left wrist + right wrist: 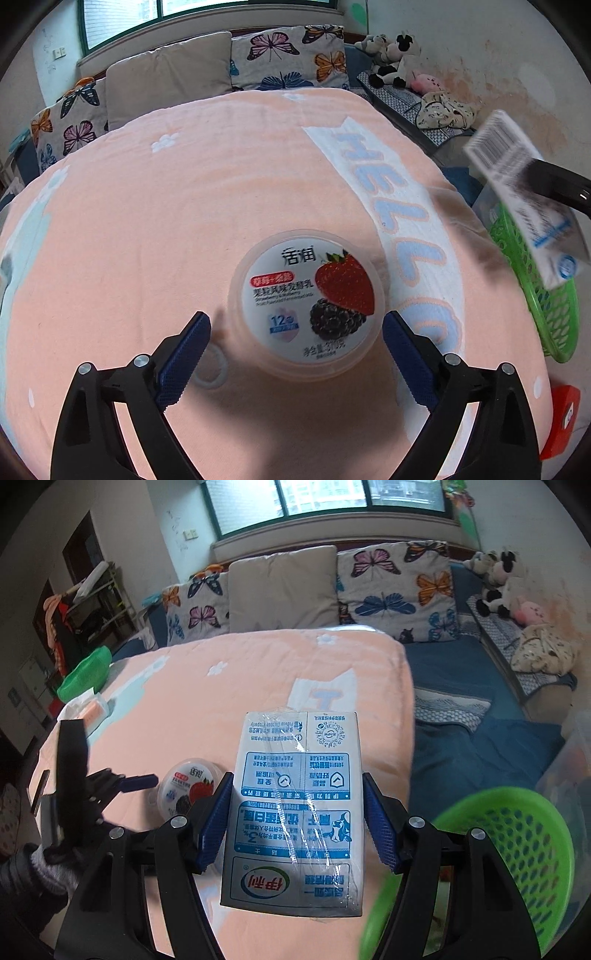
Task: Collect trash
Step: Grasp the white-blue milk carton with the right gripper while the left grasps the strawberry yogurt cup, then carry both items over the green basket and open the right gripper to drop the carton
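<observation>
In my right gripper (297,821) I hold a milk carton (295,812), the blue pads pressing on its two long sides. The carton is white with blue printed panels, a round code near the far end and a green and red oval logo at the near end; clear plastic film wrinkles over its face, and the print reads upside down from my side. From the left wrist camera the same carton (532,199) appears blurred at 3 o'clock, with a barcode on its upper end, above the green perforated basket (546,306). In the right view this basket (517,849) sits at 4 o'clock, just beside the carton. My left gripper (295,332) has its jaws wide apart, one blue pad on each side of a yogurt cup (306,302), and I see no pad pressing on it. The cup is round, translucent, with a white lid showing a red strawberry, a dark blackberry and Chinese text. It stands on the peach blanket (147,221) near the white band with blue letters. A small white ring (212,373) lies at 8 o'clock of the cup.
</observation>
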Demonstrator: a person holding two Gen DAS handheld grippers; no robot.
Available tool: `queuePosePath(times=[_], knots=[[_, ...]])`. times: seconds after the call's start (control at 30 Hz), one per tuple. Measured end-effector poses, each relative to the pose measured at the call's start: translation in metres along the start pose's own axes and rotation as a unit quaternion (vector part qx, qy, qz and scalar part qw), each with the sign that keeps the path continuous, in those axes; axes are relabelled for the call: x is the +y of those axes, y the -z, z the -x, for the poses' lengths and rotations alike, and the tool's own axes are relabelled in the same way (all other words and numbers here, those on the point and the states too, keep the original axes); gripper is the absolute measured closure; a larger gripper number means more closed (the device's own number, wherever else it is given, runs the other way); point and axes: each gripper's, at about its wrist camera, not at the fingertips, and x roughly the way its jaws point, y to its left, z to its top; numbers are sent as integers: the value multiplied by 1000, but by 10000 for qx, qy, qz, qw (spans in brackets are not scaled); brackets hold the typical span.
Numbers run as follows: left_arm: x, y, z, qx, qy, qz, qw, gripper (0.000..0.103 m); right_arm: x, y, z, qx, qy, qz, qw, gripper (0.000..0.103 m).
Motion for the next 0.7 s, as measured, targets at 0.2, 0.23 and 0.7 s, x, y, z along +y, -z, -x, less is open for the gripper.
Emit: queuePosePath(times=[0.2,0.23,0.7], knots=[[-8,-5,-8,15,23,-82,10000,12,-13,19,24,-107,190,-113,9997,36],[-9,-6,-9,19,4,-90,10000,12,-15,21,26,-113,220,-128,9996,36],[-13,-9,-17,-49,-120,-145,9998,14,-52,72,51,-73,799,-539,9953,36]])
